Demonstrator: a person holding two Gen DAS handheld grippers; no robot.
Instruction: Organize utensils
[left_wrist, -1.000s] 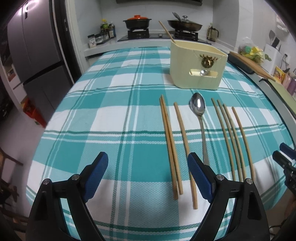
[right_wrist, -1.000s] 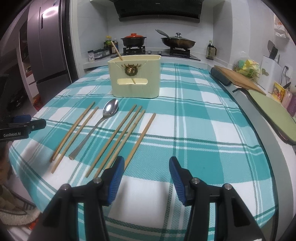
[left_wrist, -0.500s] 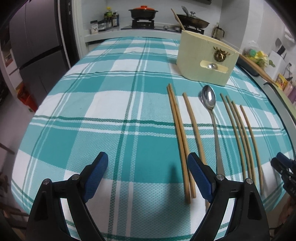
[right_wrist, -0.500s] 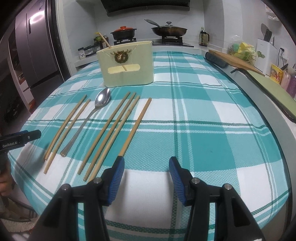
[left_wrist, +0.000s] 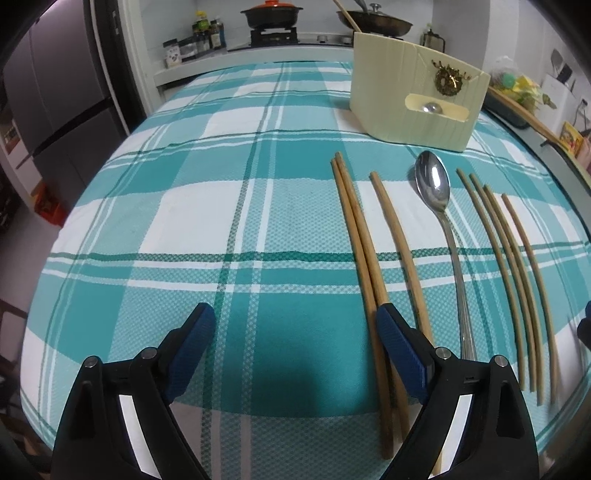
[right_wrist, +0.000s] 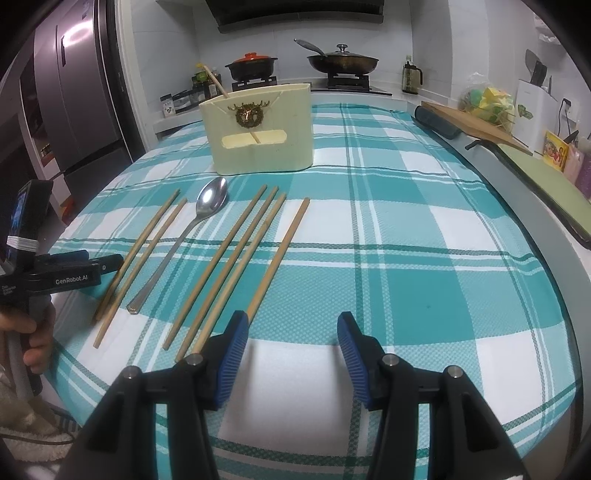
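A home kitchen is shown. A gas hob (right_wrist: 299, 83) is set against the white tiled back wall, and on it a black pot with an orange lid (right_wrist: 252, 65) and a dark lidded wok (right_wrist: 342, 61) are seen, under a dark extractor hood (right_wrist: 299, 13). A tall grey steel refrigerator (right_wrist: 79, 92) is placed at the left, with small condiment jars (left_wrist: 195, 38) lined up on the counter beside it. A wooden chopping board (right_wrist: 476, 125) is laid at the right, and the desk is covered with a teal and white checked cloth (right_wrist: 406, 236)
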